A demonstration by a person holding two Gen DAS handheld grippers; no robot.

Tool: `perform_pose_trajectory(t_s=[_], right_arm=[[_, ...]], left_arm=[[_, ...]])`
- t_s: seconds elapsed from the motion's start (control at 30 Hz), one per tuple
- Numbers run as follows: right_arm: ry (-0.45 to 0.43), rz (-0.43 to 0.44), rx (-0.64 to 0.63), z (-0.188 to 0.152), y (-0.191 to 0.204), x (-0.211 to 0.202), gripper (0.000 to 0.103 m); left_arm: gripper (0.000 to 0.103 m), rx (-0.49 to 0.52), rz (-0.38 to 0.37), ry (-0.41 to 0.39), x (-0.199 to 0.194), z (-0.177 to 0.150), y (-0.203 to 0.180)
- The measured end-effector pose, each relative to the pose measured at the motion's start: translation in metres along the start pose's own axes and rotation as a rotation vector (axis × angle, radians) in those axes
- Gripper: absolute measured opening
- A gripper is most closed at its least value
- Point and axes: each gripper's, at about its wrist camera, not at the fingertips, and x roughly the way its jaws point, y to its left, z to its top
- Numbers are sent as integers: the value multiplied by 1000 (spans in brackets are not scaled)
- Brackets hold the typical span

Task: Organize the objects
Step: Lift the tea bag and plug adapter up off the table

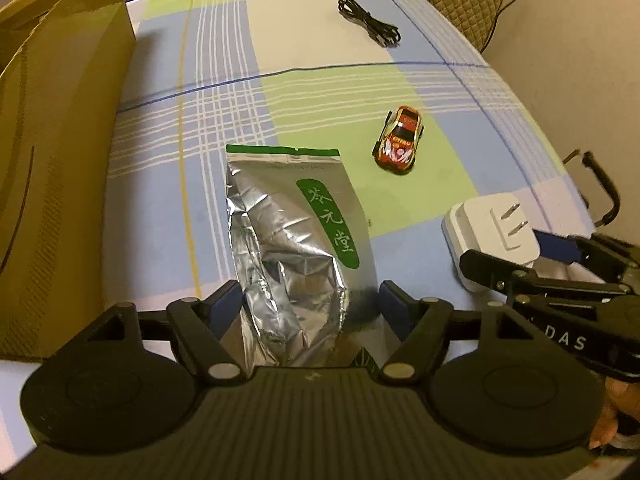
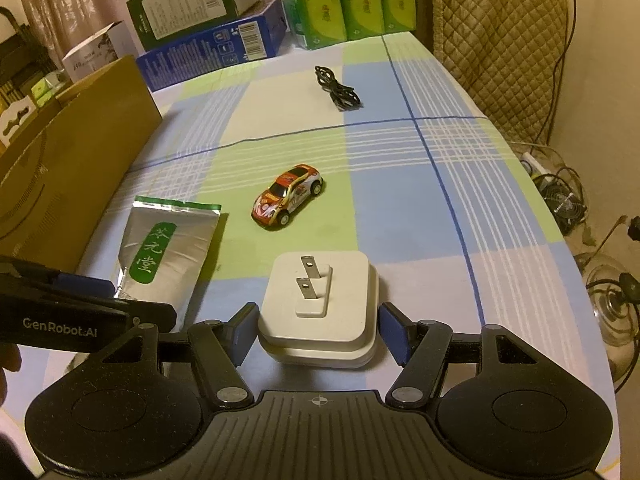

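A silver foil tea bag [image 1: 288, 232] with a green label lies flat on the checked tablecloth [image 1: 320, 92]. My left gripper [image 1: 310, 308] is open, with one finger on each side of the bag's near end. A white plug charger [image 2: 320, 292] lies prongs up, and my right gripper [image 2: 319, 332] is open around it with a small gap at each pad. The charger [image 1: 490, 232] also shows in the left wrist view, as the bag [image 2: 164, 252] does in the right. An orange toy car [image 2: 288, 196] stands beyond both. A coiled black cable [image 2: 338, 88] lies farther back.
A large open cardboard box [image 2: 72, 168] stands along the table's left side. Blue and green cartons [image 2: 216, 48] and green tissue packs [image 2: 340, 4] line the far end. A quilted chair [image 2: 500, 40] stands at the right, past the table's curved edge [image 2: 576, 264].
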Motion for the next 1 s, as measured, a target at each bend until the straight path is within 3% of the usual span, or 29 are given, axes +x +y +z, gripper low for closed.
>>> perform_pose_trajectory(t_s=[0.3,0.43,0.53,0.67,1.0], right_arm=[[1,1,8,-1,0,4,62],[-4,4,12,-1,-1,2,62],[-4,6,5,-2,1,1,62],[-10,10,-2,-2,2,-2,62],[-43,40,26,-1,7,-24,62]], left_arm=[[80,8,5,23,10,-2,-2],[79,19,21,19,10,-5,-6],[69,9,18,19,6,-5,-4],[46,7,-6,-2,-7,-5,-1],[43,-58,-38,-22,-33,-22,11]])
